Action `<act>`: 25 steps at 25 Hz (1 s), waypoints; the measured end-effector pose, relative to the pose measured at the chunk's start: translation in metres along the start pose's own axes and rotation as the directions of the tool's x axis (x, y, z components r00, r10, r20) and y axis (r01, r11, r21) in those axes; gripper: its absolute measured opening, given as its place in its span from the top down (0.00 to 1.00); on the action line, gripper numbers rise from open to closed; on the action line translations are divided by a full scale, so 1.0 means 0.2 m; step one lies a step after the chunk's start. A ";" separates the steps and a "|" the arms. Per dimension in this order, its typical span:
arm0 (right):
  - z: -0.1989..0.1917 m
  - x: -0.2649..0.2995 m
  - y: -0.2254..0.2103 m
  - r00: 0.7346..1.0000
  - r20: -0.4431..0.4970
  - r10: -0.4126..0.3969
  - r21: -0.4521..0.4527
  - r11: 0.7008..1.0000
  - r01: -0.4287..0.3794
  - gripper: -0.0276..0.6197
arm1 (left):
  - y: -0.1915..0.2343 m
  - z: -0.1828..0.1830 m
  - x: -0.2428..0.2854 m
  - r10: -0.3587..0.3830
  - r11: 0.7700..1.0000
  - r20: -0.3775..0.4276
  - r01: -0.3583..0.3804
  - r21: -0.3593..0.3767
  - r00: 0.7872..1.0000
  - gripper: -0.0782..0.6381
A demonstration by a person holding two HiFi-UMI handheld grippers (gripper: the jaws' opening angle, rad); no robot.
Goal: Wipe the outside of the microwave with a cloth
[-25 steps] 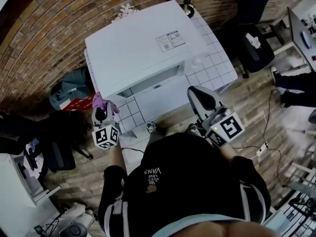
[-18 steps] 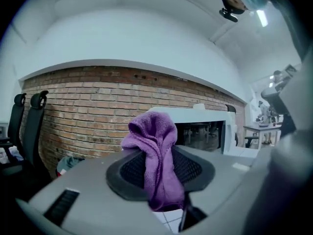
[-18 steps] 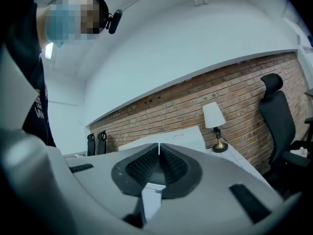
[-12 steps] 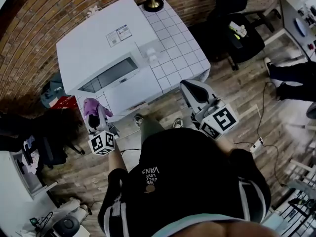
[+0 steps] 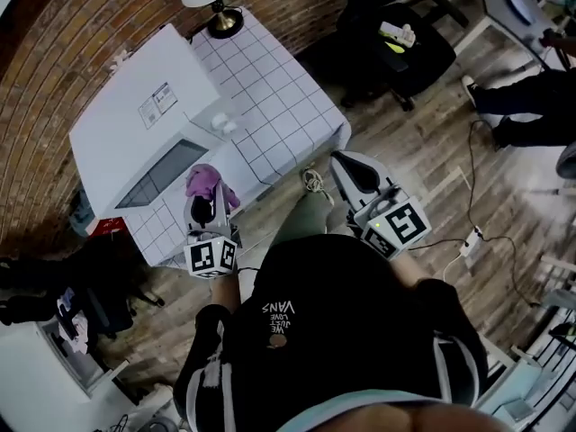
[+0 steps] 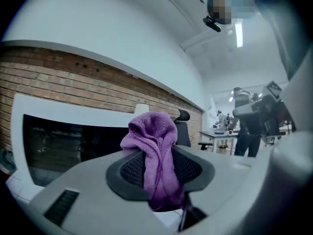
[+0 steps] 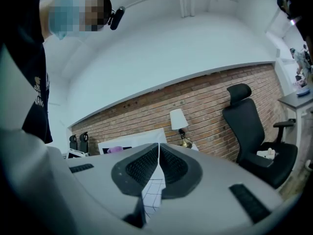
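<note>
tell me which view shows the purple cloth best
The left gripper view: the purple cloth fills the centre, pinched in the left tongs, weave and folds clear. The head view shows it only as a small bunch at the tongs' tip near the microwave. The right gripper view catches a tiny purple speck.

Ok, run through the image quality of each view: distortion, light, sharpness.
Head view: heavy fisheye, the brick wall bows and the corners go dark. Left gripper view: round black vignette, a ceiling light is blown out, the purple cloth is sharp. Right gripper view: the wall line arches, light is even, the office chair is clear.
</note>
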State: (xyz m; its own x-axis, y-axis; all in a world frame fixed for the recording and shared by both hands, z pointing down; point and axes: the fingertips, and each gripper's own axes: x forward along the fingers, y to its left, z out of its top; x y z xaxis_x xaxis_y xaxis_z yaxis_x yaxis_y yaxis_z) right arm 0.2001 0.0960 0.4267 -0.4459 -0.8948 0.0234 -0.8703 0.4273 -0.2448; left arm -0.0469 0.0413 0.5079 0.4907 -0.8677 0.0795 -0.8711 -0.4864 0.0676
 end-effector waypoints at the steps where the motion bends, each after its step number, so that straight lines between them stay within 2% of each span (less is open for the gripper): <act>1: 0.00 -0.01 -0.06 1.000 0.006 -0.014 0.000 1.000 0.014 0.95 | -0.08 -0.01 0.08 -0.036 0.999 0.001 0.036 -0.007 0.999 0.69; 4: 0.03 0.00 -0.23 0.999 0.019 -0.050 0.012 0.999 0.050 0.95 | -0.31 -0.01 0.33 -0.149 0.989 -0.002 0.149 -0.019 0.989 0.69; 7: 0.08 0.06 -0.33 0.998 0.010 -0.054 0.020 0.998 0.054 0.95 | -0.49 -0.01 0.52 -0.256 0.967 -0.021 0.256 0.000 0.967 0.69; 11: 0.17 0.15 -0.51 1.000 0.006 -0.021 -0.007 1.000 0.021 0.95 | -0.68 0.04 0.81 -0.334 0.943 -0.021 0.334 -0.005 0.942 0.69; 16: 0.25 0.29 -0.76 1.000 -0.019 -0.021 0.003 1.000 0.021 0.95 | -0.76 0.13 1.14 -0.330 0.943 0.016 0.331 -0.030 0.944 0.69; 21: 0.35 0.47 -0.88 0.999 -0.011 0.047 -0.010 0.999 -0.047 0.95 | -0.75 0.22 1.30 -0.297 0.955 0.030 0.298 -0.016 0.954 0.69; 25: 0.33 0.62 -0.94 0.992 -0.059 0.112 -0.009 0.994 -0.112 0.95 | -0.71 0.25 1.33 -0.238 0.971 0.034 0.238 -0.025 0.971 0.69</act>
State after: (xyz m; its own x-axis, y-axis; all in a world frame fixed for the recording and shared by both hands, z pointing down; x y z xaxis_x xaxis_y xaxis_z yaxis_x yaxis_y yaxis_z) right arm 0.3225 -0.1037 0.4120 -0.5519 -0.8322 0.0532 -0.8166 0.5264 -0.2368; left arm 0.2060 -0.1252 0.4688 0.6826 -0.7303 0.0269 -0.7282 -0.6766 0.1090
